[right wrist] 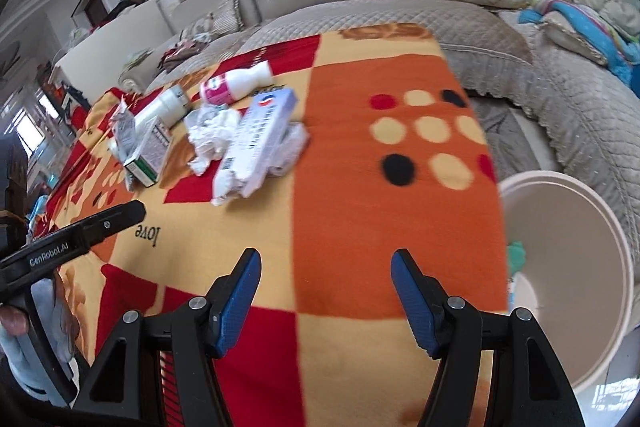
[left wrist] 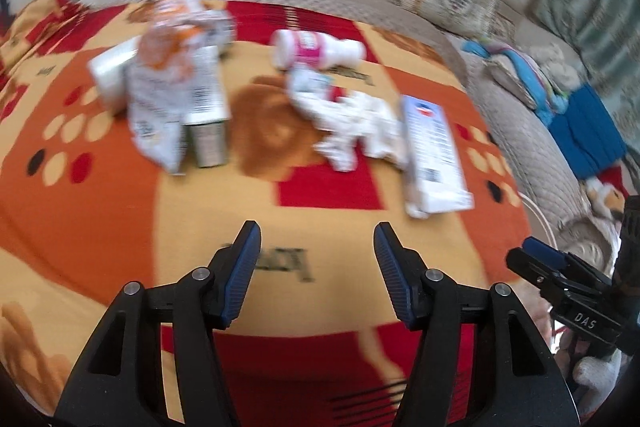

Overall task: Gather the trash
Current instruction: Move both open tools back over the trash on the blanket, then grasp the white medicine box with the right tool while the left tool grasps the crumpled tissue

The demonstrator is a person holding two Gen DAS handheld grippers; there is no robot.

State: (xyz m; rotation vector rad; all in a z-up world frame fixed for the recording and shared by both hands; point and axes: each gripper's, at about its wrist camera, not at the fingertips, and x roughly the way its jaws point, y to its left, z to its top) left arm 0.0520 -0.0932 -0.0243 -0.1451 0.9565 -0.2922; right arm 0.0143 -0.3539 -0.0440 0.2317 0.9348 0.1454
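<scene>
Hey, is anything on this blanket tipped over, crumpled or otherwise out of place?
Yes. A pink-labelled white bottle lies on its side, crumpled tissues are heaped beside a flat white box, and a wrinkled snack bag leans over a small carton. No spill is visible.

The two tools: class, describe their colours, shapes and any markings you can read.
The left tool and right tool are black plastic, each with two tapering fingers faced by ribbed blue pads and fixed with silver rivets. Seen from the other camera, the right tool's body reads "DAS"; the left reads "GenRobot.AI".
</scene>
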